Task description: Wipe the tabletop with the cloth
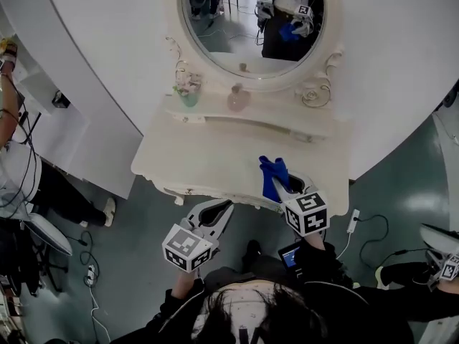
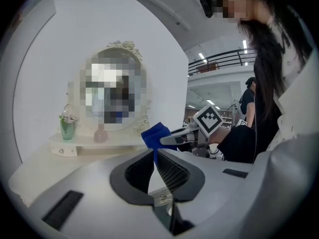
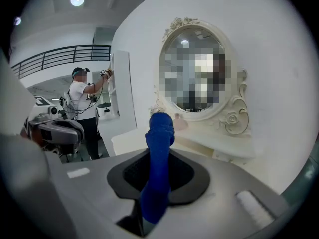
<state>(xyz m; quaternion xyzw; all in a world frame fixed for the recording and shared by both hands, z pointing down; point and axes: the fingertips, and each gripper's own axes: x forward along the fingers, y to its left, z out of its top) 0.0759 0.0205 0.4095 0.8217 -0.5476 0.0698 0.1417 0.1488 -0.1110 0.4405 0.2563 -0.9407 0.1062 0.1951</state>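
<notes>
A blue cloth sticks up from my right gripper, which is shut on it over the front right edge of the cream dressing table. In the right gripper view the cloth stands bunched and upright between the jaws of that gripper. My left gripper hovers just off the table's front edge, shut with nothing in it. The left gripper view looks past the left gripper to the blue cloth and the right gripper holding it.
An oval mirror rises behind the table over a raised shelf with a green vase and a pink bottle. A person stands at the far left by a white cabinet. A cable with a plug lies on the floor.
</notes>
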